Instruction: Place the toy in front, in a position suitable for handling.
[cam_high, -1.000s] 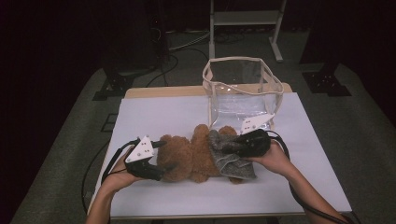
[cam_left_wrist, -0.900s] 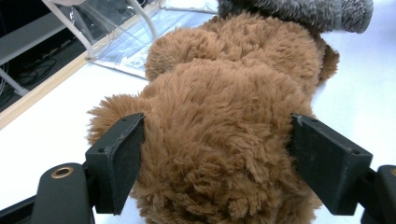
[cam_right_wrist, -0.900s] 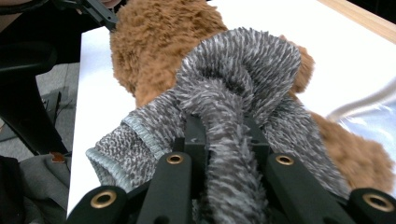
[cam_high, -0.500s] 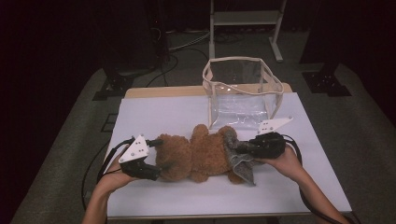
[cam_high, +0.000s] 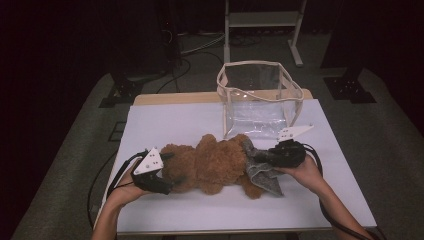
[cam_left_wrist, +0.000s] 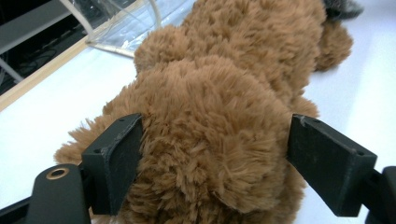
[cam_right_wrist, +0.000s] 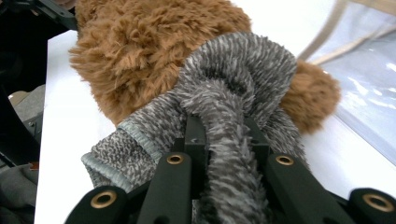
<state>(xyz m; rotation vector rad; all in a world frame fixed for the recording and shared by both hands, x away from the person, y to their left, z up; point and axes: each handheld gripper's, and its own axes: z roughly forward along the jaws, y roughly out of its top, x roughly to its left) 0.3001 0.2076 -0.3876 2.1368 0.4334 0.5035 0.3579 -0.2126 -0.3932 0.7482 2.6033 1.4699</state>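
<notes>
A brown teddy bear (cam_high: 215, 162) lies lengthwise on the white table (cam_high: 165, 120). My left gripper (cam_high: 170, 172) straddles its left end. In the left gripper view one pad (cam_left_wrist: 116, 158) presses into the fur (cam_left_wrist: 210, 116) and the other pad (cam_left_wrist: 327, 163) meets the fur's edge. These jaws have just eased slightly wider, with the bear still between them. My right gripper (cam_high: 262, 156) is shut on a grey knitted cloth (cam_high: 262, 172) at the bear's right end. In the right gripper view the cloth (cam_right_wrist: 233, 93) bunches over the bear (cam_right_wrist: 140, 46) and runs between the closed jaws (cam_right_wrist: 224, 126).
A clear plastic bag with a beige rim (cam_high: 260, 95) stands open at the back of the table, just behind the bear's right end. A metal stand (cam_high: 260, 25) and cables are on the floor beyond. A person's forearms enter from the bottom.
My right gripper has moved right and a little down, drawing the grey cloth out to the right end of the bear. The left hand has stayed put.
</notes>
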